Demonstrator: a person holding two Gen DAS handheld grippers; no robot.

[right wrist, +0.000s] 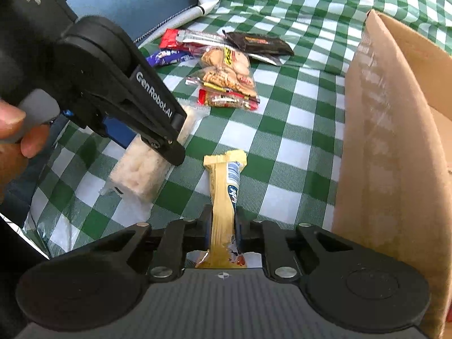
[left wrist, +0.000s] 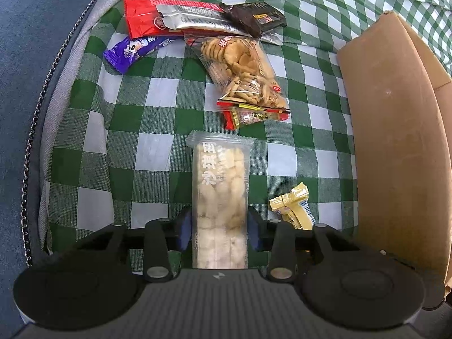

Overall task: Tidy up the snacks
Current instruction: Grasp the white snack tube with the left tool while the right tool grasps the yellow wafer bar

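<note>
Fingers of the left gripper (left wrist: 219, 223) clamp a clear pale rice-crisp bar (left wrist: 219, 195); the right gripper (right wrist: 223, 230) pinches a gold candy wrapper (right wrist: 224, 197), cardboard box (right wrist: 395, 141) at three o'clock.

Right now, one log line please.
left hand-held gripper: shut on rice-crisp pack | right hand-held gripper: shut on gold wafer

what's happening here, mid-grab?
A person is sorting snacks with two handheld grippers on a green checked cloth. The left gripper is closed on a long clear pack of puffed rice cake; the right gripper is shut on a yellow wrapped bar. Both packs look to be still at cloth level. A cardboard box stands open on the right, and more snack packets lie farther back.
</note>
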